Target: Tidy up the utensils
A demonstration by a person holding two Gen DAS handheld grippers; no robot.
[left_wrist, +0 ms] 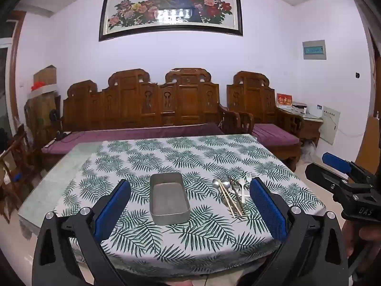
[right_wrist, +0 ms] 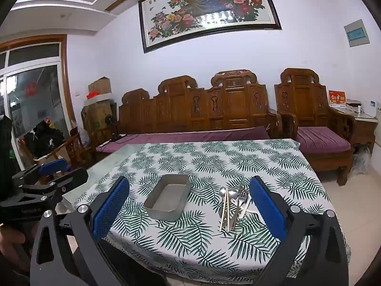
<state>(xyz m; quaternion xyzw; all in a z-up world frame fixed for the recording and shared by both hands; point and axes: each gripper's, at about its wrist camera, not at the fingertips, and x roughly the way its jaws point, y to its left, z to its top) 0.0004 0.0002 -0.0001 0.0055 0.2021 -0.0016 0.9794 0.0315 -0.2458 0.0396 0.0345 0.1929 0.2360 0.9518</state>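
Note:
An empty grey metal tray (left_wrist: 169, 211) stands on the leaf-print tablecloth (left_wrist: 190, 157); it also shows in the right wrist view (right_wrist: 152, 207). Right of it lies a pile of utensils (left_wrist: 234, 190): metal spoons, a pair of wooden chopsticks (left_wrist: 226, 196), a fork and white plastic pieces. The pile shows in the right wrist view (right_wrist: 234, 202) too. My left gripper (left_wrist: 190, 188) is open and empty, held above the table's near edge. My right gripper (right_wrist: 189, 186) is open and empty, also above the near edge; it appears at the right in the left wrist view (left_wrist: 335, 162).
The table (left_wrist: 71, 164) has a bare glass strip at its left side. A carved wooden sofa (left_wrist: 147, 104) with purple cushions stands behind it, and an armchair (right_wrist: 309, 119) to the right. Boxes (right_wrist: 100, 88) are stacked at the left near a glass door.

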